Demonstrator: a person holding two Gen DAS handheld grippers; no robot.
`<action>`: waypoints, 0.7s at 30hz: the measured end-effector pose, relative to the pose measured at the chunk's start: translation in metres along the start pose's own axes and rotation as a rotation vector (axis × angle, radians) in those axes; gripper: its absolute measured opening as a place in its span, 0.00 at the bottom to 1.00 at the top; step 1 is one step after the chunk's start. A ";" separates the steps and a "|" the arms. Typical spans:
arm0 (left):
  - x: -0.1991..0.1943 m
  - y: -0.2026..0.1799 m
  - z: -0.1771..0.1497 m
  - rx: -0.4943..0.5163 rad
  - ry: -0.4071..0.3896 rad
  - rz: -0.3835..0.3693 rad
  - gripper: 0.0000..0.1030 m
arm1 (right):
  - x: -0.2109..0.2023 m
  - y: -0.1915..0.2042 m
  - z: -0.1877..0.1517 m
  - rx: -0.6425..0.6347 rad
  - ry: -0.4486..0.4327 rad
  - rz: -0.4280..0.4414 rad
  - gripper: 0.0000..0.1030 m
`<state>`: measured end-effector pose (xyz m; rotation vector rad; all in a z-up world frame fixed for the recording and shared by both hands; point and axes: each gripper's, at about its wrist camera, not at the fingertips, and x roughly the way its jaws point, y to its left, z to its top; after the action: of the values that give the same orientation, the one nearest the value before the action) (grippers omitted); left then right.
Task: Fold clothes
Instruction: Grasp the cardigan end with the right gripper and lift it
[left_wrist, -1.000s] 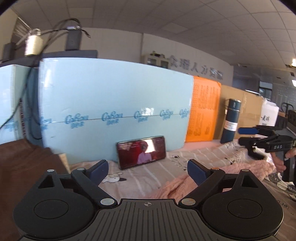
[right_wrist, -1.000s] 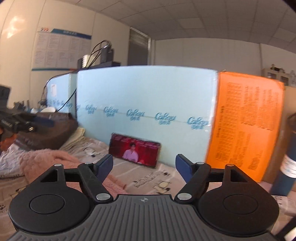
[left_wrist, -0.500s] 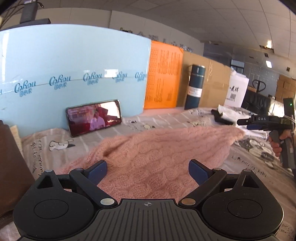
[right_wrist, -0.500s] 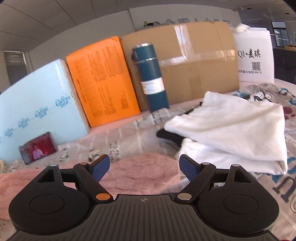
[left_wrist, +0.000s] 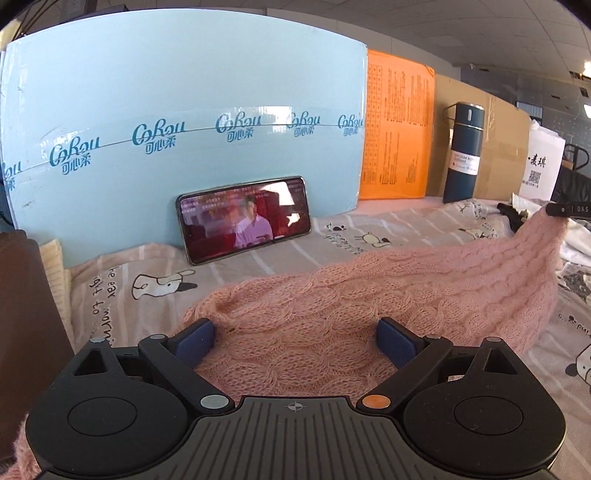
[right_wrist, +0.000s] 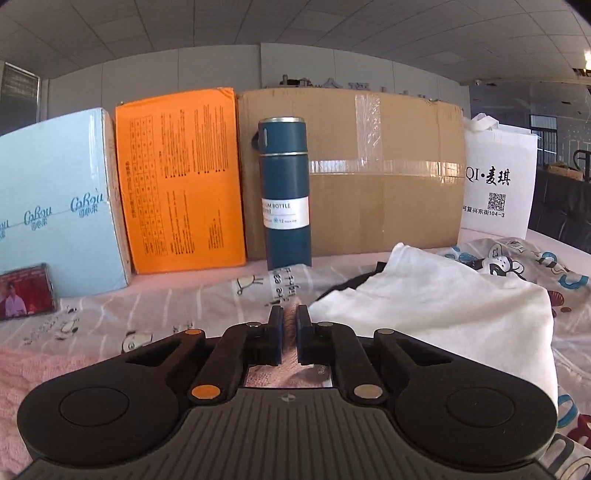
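Note:
A pink cable-knit sweater lies on the printed sheet. My left gripper is open, its blue pads on either side of the sweater's near part. My right gripper is shut on a corner of the pink sweater; pink knit shows between and under the fingers. In the left wrist view the right gripper holds that corner lifted at the far right, so the knit stretches up to it.
A phone leans on a light blue box. An orange box, a blue bottle, a cardboard box and a white bag line the back. Folded white clothes lie to the right.
My right gripper has closed on the sweater's corner and lifted it. My left gripper has moved lower and closer over the sweater, still open.

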<state>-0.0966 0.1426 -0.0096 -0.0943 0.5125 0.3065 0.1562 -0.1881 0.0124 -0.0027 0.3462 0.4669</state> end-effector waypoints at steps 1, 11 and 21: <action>0.000 -0.001 0.000 0.002 -0.001 0.004 0.94 | 0.004 -0.001 -0.001 0.010 0.005 -0.009 0.06; -0.025 -0.002 0.004 -0.054 -0.071 -0.021 0.94 | 0.019 -0.020 -0.021 0.163 0.185 -0.028 0.30; -0.093 0.040 -0.017 -0.355 -0.231 0.050 0.99 | -0.013 -0.037 -0.025 0.578 0.355 0.224 0.83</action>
<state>-0.1943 0.1531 0.0213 -0.3864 0.2270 0.4499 0.1534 -0.2295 -0.0097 0.5251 0.8268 0.5751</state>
